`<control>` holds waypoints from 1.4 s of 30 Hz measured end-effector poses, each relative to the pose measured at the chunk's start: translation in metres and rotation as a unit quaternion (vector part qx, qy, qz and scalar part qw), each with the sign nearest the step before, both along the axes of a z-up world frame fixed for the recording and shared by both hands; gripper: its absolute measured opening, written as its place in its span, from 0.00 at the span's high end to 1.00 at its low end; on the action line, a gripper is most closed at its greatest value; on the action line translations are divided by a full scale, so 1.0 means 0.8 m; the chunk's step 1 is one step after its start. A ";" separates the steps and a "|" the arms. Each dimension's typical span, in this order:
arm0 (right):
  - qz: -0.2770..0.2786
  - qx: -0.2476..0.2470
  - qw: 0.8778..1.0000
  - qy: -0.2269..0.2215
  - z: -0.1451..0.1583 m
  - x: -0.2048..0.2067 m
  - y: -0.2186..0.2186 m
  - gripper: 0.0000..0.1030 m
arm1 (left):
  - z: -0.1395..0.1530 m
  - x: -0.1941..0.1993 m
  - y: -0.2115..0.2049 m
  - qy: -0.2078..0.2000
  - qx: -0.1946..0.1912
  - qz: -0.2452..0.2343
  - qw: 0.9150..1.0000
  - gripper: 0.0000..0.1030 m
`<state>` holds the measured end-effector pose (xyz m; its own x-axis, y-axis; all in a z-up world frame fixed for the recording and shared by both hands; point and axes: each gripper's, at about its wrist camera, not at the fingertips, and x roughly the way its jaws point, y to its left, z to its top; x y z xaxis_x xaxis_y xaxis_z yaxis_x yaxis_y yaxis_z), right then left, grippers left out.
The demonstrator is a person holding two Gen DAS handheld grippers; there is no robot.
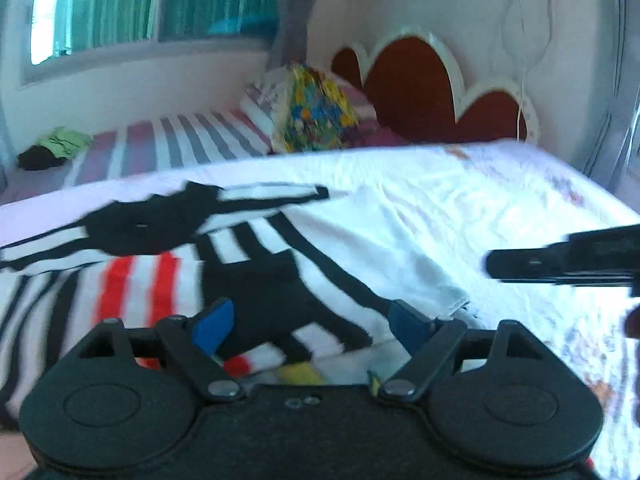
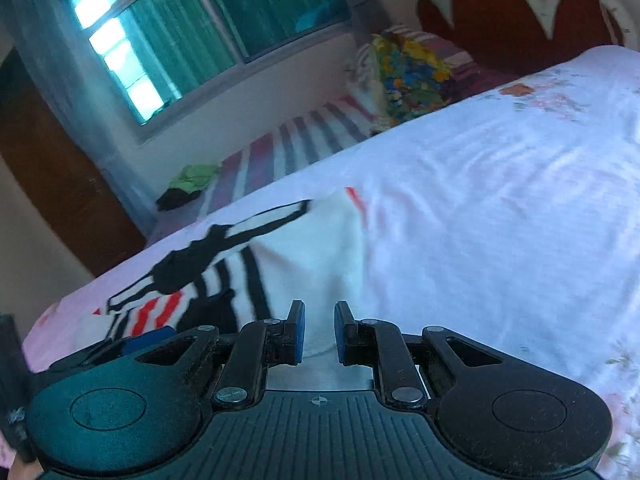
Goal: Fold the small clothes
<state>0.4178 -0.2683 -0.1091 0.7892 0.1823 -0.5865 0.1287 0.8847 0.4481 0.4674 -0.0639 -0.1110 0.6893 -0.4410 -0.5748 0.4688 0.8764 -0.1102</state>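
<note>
A small white garment (image 1: 248, 264) with black and red stripes and black patches lies spread on the white floral sheet (image 1: 500, 184). My left gripper (image 1: 312, 326) is open, its blue pads wide apart just above the garment's near edge. My right gripper (image 2: 319, 332) hovers over the garment's white right part (image 2: 320, 248). Its blue pads stand a narrow gap apart with nothing between them. The right gripper also shows in the left wrist view (image 1: 560, 260), at the right above the sheet.
A colourful pillow (image 1: 316, 112) and a striped blanket (image 1: 180, 144) lie at the back by the scalloped headboard (image 1: 420, 80). A green and black cloth pile (image 1: 52, 152) sits at the far left. A window (image 2: 192, 32) is behind.
</note>
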 end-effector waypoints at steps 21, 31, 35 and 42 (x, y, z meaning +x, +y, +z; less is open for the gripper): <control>0.062 0.044 0.996 0.038 -0.061 0.109 0.108 0.76 | -0.036 -0.031 0.271 0.019 0.060 0.243 0.968 0.51; 0.075 -0.045 0.995 -0.036 -0.009 0.086 0.129 0.88 | -0.032 -0.018 0.284 0.032 0.040 0.221 0.974 0.63; 0.080 -0.080 0.993 -0.020 -0.019 0.089 0.130 0.88 | -0.034 -0.012 0.282 0.038 0.035 0.220 0.974 0.63; 0.092 -0.071 0.990 -0.074 0.015 0.078 0.132 0.88 | -0.035 -0.011 0.285 0.041 0.035 0.212 0.976 0.63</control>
<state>0.4803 -0.1630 -0.0971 0.8298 0.2551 -0.4964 -0.0990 0.9426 0.3190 0.4583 0.1640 -0.1389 0.7520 -0.0836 -0.6538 0.0539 0.9964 -0.0654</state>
